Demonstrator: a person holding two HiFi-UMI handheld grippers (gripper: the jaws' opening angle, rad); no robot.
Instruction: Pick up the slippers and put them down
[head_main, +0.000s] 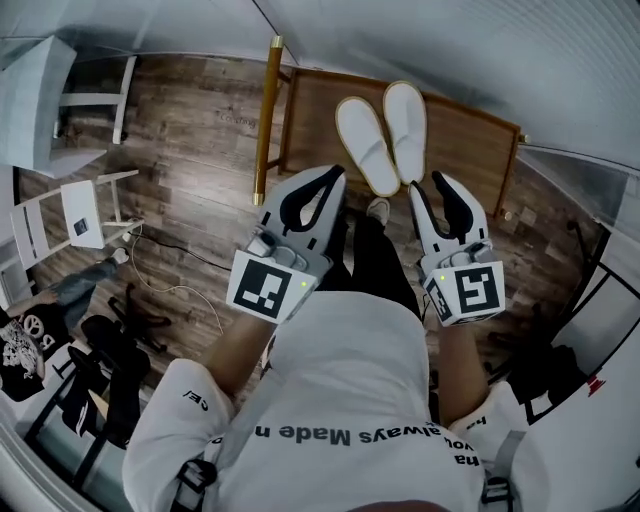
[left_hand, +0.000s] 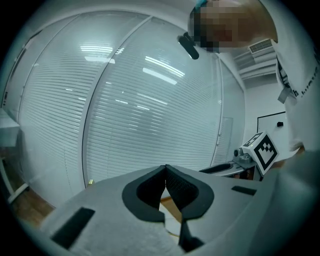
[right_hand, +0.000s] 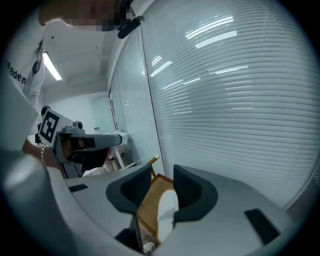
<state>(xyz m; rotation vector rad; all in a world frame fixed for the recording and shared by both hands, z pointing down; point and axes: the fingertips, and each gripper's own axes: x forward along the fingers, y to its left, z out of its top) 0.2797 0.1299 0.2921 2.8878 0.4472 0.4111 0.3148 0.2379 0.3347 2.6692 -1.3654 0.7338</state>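
One wooden table (head_main: 470, 130) is loaded with two white slippers (head_main: 365, 140), side by side. They are judged light, soft and floppy; the sole edge is best pinched. The left gripper (head_main: 336, 176) is closed and empty, the right gripper (head_main: 428, 182) parted, empty.

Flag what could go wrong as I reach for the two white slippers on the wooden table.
The left gripper has its jaws together, so it would likely shove a slipper rather than take it unless opened first. The slippers lie side by side, apparently touching, so closing the open right gripper on one may drag the other. The gold pole beside the table could be knocked on the way in.
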